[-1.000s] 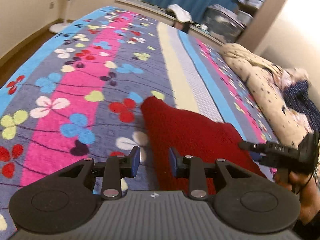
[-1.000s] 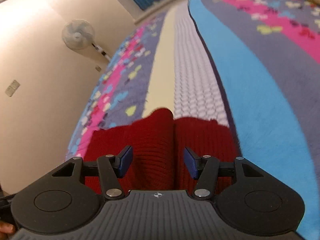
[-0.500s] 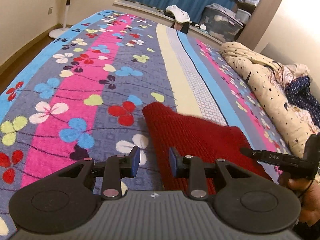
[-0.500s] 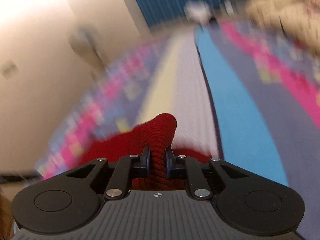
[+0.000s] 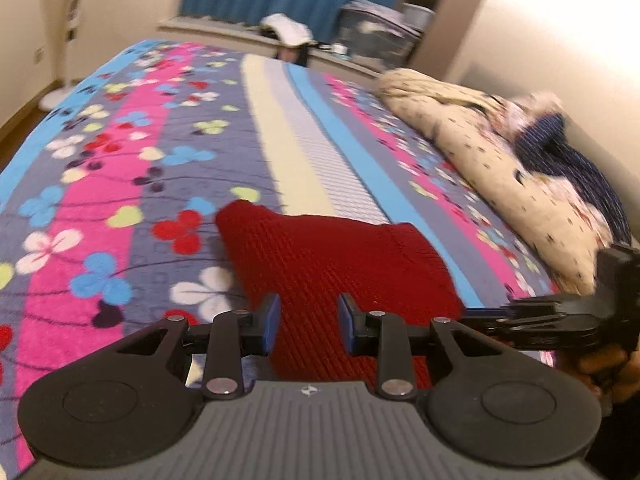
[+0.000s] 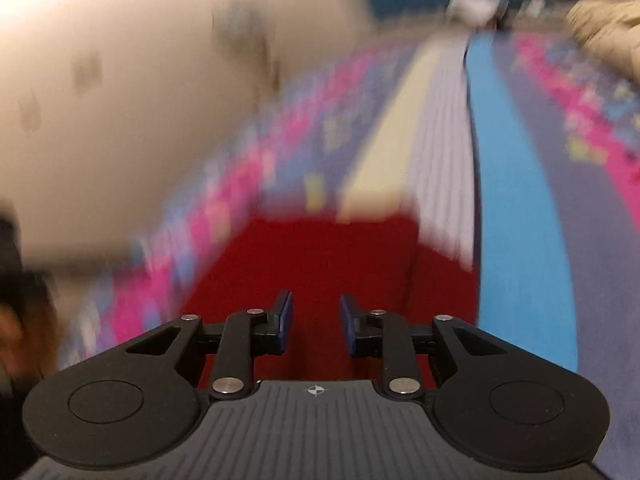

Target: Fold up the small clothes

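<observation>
**Red knit lies flat, both grippers free**

I see the red knit cloth [image 5: 332, 268] lying on the flowery bed cover [image 5: 120, 184], right in front of both cameras. My left hand-held gripper [image 5: 306, 322] hovers low over its near edge, with its blue pads [image 5: 273, 322] apart and nothing between them. My right hand-held gripper [image 6: 316, 326] is also apart and empty, above the cloth [image 6: 320, 280]. Its picture is blurry, so I think it is moving fast. In the left view it [image 5: 500, 314] pokes in at 3 o'clock. I think I am between folds. Next I need to pinch an edge and lay it over the rest.
</observation>
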Demonstrator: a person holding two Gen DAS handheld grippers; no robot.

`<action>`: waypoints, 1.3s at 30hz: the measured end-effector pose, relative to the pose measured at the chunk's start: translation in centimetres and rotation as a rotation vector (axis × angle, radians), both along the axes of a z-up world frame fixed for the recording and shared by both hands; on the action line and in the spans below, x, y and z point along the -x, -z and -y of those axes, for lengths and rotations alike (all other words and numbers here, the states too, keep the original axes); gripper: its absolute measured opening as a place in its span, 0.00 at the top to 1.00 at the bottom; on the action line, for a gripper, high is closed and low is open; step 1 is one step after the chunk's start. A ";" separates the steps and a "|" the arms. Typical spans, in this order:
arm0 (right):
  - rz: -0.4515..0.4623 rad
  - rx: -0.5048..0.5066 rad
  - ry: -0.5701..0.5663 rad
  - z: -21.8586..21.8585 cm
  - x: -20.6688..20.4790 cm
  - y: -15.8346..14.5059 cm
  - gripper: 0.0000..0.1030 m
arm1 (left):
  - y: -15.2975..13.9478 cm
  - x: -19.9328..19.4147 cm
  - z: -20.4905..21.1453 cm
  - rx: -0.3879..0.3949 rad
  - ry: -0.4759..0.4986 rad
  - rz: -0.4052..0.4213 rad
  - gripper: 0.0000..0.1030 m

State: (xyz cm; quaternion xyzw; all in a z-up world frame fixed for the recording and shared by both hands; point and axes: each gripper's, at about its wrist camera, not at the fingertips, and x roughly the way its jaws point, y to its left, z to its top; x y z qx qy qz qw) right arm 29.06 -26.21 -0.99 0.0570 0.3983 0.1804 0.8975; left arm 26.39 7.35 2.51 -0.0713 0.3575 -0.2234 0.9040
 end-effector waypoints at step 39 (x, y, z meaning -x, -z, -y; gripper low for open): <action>-0.277 -0.418 0.348 7.7 -3.9 5.9 0.21 | 9.5 -9.1 0.8 0.284 -0.121 -0.442 0.04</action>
